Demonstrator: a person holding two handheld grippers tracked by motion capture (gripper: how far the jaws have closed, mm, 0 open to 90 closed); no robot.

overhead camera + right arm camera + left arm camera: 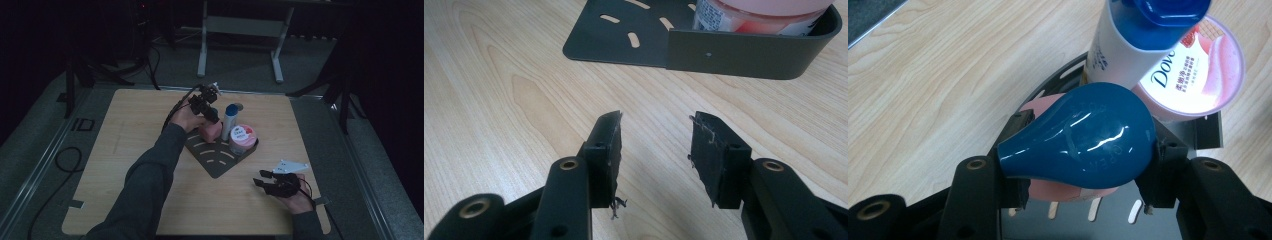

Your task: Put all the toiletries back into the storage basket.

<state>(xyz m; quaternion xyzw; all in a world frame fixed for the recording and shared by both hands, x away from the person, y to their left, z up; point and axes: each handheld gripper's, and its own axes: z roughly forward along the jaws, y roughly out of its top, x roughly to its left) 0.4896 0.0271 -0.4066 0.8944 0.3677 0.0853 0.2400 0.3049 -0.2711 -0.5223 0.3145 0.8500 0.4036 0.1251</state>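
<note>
Left gripper (1078, 190) fingers (1160, 165) pinch blue teardrop cap (1080, 142) of pink bottle (1058, 192), pads pressed on both sides of it; right gripper (654, 150) fingers (606, 145) spread, nothing between them, over bare wood. Wooden table (140, 130) is biggest, plenty of free surface left and front. Dark slotted rack (220, 155) sits mid-table, raised lip on its right side. In the rack: pink bottle at the left end under the left gripper (207, 107), white bottle with blue cap (230, 120) just beside it, pink Dove tub (241, 138) touching or nearly touching that on the right. Step in hand looks like placing or lifting the pink bottle at the rack; can't tell which, bottle base hidden in left gripper view. Next move likely needs a straight vertical path, since the white bottle stands close on the right and could tip. Open room lies left of the rack. Right gripper (275, 182) rests near the front right table edge, well apart from rack lip (749, 52).
</note>
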